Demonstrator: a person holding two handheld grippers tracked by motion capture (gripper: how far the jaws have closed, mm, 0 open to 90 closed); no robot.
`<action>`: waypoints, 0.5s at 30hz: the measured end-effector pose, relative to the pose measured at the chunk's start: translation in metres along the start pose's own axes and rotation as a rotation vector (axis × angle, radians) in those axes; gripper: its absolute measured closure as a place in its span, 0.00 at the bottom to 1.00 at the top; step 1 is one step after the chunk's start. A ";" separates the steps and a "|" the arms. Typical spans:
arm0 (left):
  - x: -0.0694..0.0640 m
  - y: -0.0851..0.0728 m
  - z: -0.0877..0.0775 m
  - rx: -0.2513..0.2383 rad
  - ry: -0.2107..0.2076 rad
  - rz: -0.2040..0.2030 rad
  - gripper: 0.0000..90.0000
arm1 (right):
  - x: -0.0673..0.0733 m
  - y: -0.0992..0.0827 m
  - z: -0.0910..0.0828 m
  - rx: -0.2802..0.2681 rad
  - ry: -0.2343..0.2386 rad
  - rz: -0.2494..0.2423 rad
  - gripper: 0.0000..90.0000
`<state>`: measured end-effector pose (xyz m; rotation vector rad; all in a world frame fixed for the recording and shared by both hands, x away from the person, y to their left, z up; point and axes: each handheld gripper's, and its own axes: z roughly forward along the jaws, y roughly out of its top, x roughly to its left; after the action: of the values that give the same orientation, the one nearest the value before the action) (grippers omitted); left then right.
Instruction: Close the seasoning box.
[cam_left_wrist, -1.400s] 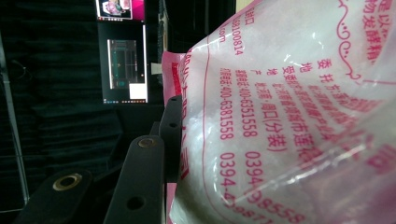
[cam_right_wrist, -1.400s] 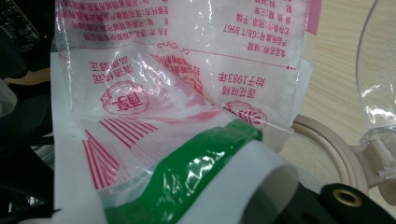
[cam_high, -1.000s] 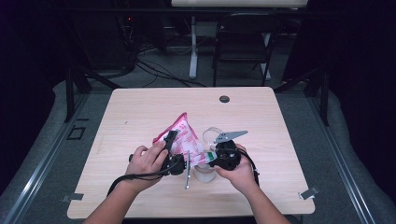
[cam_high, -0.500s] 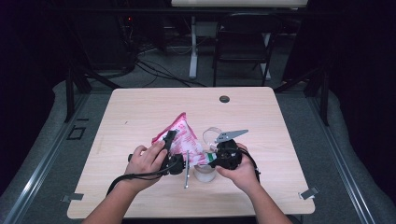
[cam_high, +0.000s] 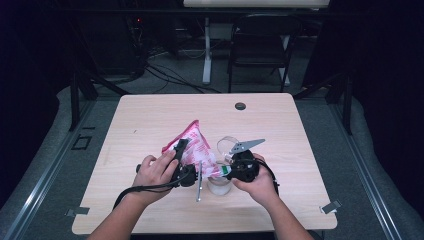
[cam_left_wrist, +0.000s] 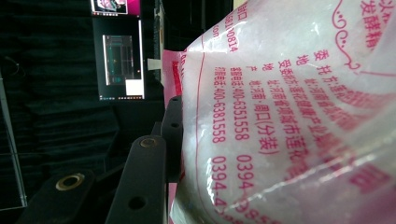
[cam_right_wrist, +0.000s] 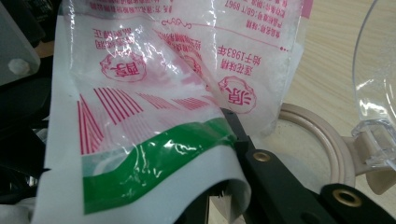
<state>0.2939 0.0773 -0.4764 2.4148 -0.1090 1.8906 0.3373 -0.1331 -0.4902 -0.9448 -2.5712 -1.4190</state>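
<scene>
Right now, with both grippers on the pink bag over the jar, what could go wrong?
1. The bag is held tilted beside the open jar; its white contents could spill onto the table.
2. The right gripper pinches only a thin corner film, which could slip or tear.
3. The hinged clear lid stands close and could get knocked.

Dark curtained room — grey floor (cam_high: 325, 107), black folding chair (cam_high: 260, 47), lit monitor (cam_left_wrist: 119, 60) beyond.
</scene>
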 end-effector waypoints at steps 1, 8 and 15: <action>0.000 0.000 0.000 0.000 0.001 -0.004 0.75 | 0.000 0.000 0.000 0.005 0.001 0.000 1.00; 0.001 0.000 -0.002 -0.002 0.008 -0.004 0.75 | 0.000 -0.001 0.002 0.016 0.002 0.004 1.00; -0.001 0.000 0.001 -0.040 0.035 -0.008 0.75 | -0.001 -0.001 0.002 0.017 -0.002 0.005 1.00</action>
<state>0.2944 0.0776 -0.4770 2.3518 -0.1343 1.9072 0.3378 -0.1321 -0.4924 -0.9496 -2.5761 -1.3929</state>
